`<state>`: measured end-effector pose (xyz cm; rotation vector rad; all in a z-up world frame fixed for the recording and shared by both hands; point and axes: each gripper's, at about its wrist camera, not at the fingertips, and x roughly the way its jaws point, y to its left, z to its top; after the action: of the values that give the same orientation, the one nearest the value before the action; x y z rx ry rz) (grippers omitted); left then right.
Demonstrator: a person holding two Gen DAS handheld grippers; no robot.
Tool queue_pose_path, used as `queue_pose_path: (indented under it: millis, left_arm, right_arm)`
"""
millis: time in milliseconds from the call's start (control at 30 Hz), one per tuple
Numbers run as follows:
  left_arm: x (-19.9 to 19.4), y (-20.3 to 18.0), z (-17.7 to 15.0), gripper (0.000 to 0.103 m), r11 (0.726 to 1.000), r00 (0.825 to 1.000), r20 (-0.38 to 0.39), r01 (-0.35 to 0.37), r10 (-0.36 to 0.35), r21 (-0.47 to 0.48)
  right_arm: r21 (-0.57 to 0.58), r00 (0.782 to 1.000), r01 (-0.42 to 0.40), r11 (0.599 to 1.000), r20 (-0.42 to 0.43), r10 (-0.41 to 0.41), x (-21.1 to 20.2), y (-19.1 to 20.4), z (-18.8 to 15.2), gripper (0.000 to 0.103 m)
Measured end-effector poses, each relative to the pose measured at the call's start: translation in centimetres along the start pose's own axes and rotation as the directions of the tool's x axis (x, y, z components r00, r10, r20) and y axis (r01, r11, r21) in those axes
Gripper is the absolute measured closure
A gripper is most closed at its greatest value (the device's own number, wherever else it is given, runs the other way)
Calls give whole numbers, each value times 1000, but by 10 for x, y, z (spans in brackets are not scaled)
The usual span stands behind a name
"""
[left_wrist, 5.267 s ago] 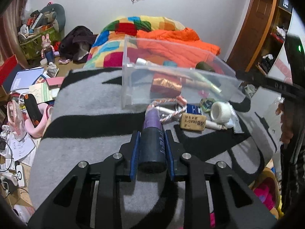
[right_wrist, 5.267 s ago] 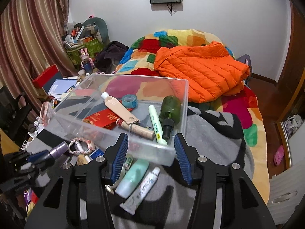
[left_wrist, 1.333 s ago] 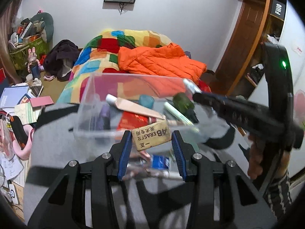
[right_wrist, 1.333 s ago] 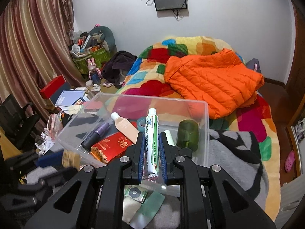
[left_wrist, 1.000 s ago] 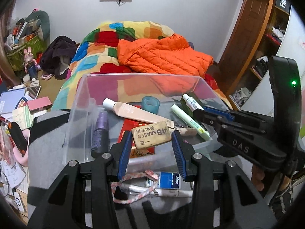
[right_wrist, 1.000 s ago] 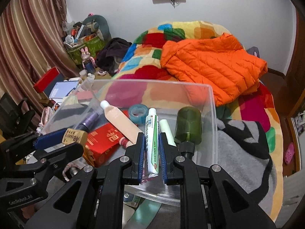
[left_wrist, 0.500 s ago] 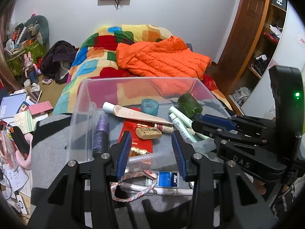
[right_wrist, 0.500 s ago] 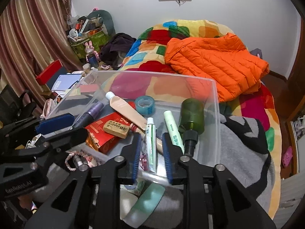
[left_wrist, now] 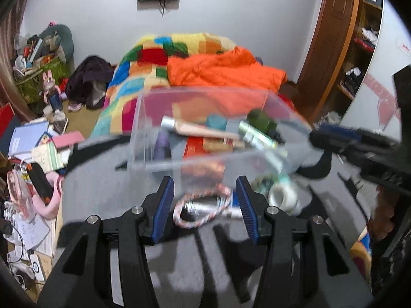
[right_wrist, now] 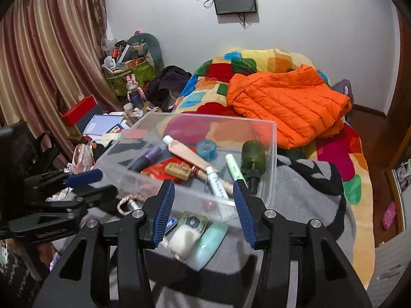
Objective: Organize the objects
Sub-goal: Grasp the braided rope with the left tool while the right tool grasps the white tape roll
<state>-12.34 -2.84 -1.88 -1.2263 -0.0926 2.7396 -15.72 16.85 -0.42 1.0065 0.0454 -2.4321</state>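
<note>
A clear plastic bin stands on a grey and black blanket. It holds a purple bottle, a tan eraser, a white toothpaste tube, a green bottle, a tape roll and other tubes. My left gripper is open and empty, above a braided cord and a tube in front of the bin. My right gripper is open and empty, above a white tape roll and a mint tube.
A colourful quilt with an orange jacket lies behind the bin. Books, boxes and clutter crowd the floor at the left. A wooden door and shelves stand at the right.
Both grippers let go of the eraser and the toothpaste tube, which now lie in the bin. Both have opened wide, pulled back and dropped toward the loose items in front of it.
</note>
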Motion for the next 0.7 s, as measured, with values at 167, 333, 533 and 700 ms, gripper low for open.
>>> queue_pose_path:
  millis: [167, 333, 533, 700]
  left_arm:
    - [27, 15, -22, 53, 999, 995, -100, -8, 3, -49]
    - [40, 30, -25, 53, 996, 992, -122, -19, 9, -82]
    - [49, 23, -28, 65, 999, 990, -137, -21, 16, -34]
    - [49, 12, -31, 95, 998, 991, -124, -49, 53, 34]
  right_arm:
    - [-13, 999, -16, 1000, -42, 16, 6, 11, -19, 54]
    - [4, 991, -45, 999, -124, 45, 29, 17, -36, 53]
    - [28, 985, -46, 999, -168, 50, 48, 16, -48, 53]
    - [18, 986, -33, 999, -163, 35, 51, 17, -54, 69]
